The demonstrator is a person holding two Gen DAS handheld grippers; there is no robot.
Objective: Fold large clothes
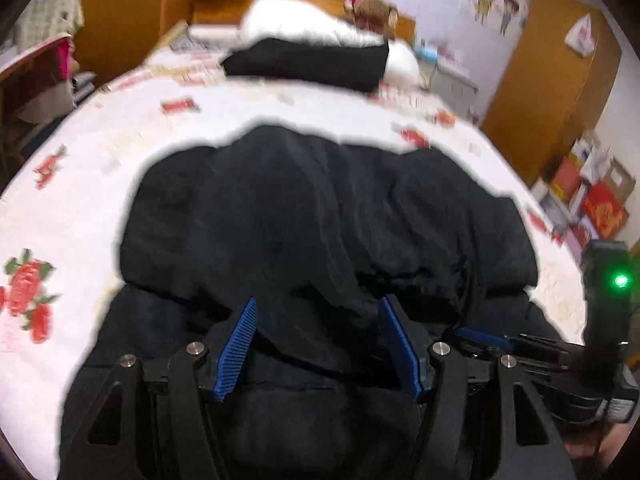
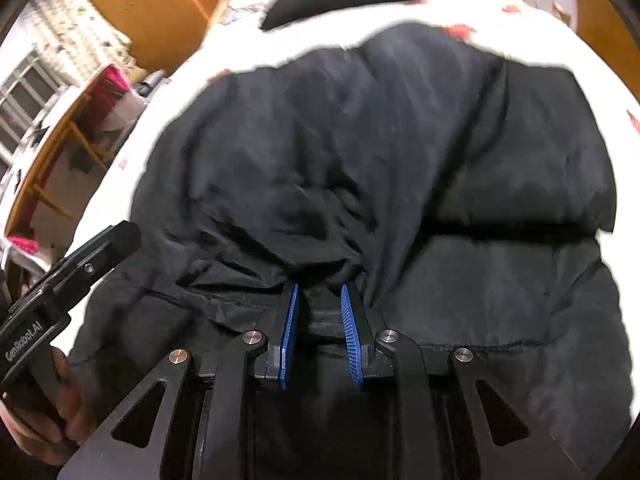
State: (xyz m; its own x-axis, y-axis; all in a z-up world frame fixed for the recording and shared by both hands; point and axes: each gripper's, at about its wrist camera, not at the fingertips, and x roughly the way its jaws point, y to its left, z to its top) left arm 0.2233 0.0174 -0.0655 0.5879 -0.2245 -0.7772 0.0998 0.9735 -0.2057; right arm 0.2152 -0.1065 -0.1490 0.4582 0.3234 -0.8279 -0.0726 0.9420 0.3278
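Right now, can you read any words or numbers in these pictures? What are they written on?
"GenRobot.AI": white letters on the black body of the left gripper, seen at the left edge of the right wrist view.
Red box on the floor by the wall: gold marks, too blurred to read.
Cartoon poster on the wall: any writing is too blurred.
Black jacket on the flowered bedsheet: no readable label.

Black puffer jackets: 1 (image 1: 320, 220), centre | Folded black garments: 1 (image 1: 308, 62), at 12 o'clock | Tongs: 2, left tongs (image 1: 318, 312) and right tongs (image 2: 320, 296) | Blue pads: 2 per tongs (image 1: 236, 348) | Beds: 1 (image 1: 80, 184) | White pillows: 1 (image 1: 296, 26), at 12 o'clock
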